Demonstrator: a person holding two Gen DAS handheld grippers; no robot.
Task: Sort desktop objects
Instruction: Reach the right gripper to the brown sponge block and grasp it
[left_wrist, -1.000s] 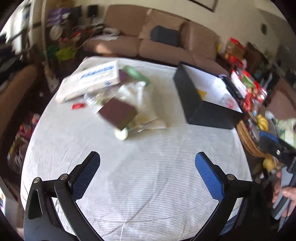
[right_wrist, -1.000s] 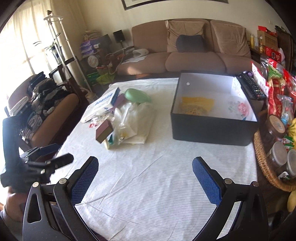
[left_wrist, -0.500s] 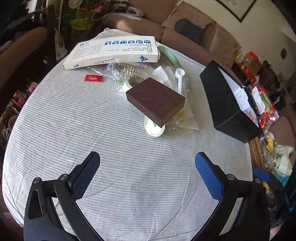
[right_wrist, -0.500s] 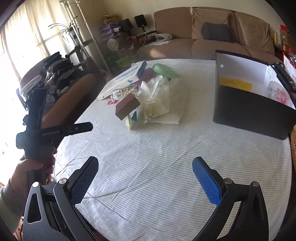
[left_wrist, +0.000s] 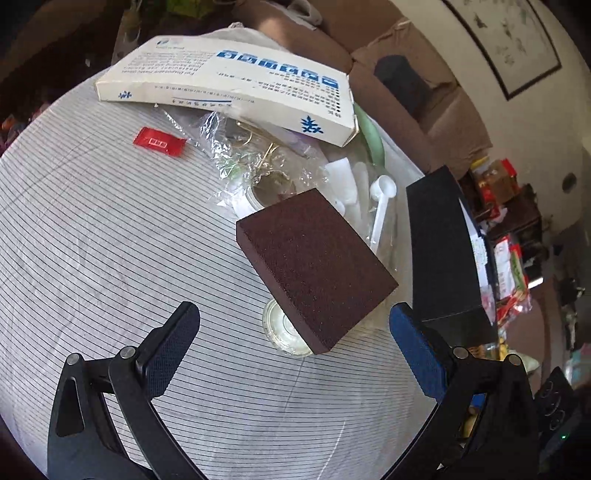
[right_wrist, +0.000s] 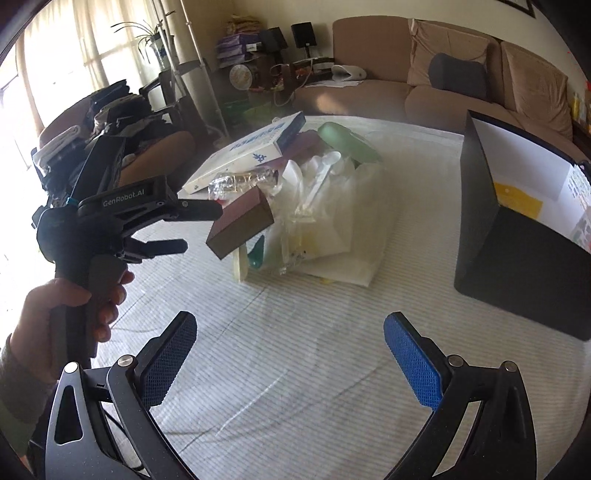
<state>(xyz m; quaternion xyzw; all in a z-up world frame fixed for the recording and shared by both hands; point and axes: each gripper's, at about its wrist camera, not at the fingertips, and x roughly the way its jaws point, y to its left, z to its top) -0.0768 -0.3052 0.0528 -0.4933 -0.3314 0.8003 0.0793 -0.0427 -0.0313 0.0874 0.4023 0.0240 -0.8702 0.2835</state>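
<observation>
Left gripper (left_wrist: 293, 334) moved closer; brown block (left_wrist: 316, 269) just ahead, btwn wide-apart jaws, untouched.

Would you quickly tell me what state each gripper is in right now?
Left gripper: open, holding nothing, close to the brown block.
Right gripper: open, holding nothing, over the striped tablecloth.

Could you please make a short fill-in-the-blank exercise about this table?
1. The left gripper is ____, holding nothing.
2. The brown block leans on a ____ roll.
3. The small packet on the cloth is ____.
4. The white scoop lies between the block and the ____ box.

Missing words: open; tape; red; black
</observation>
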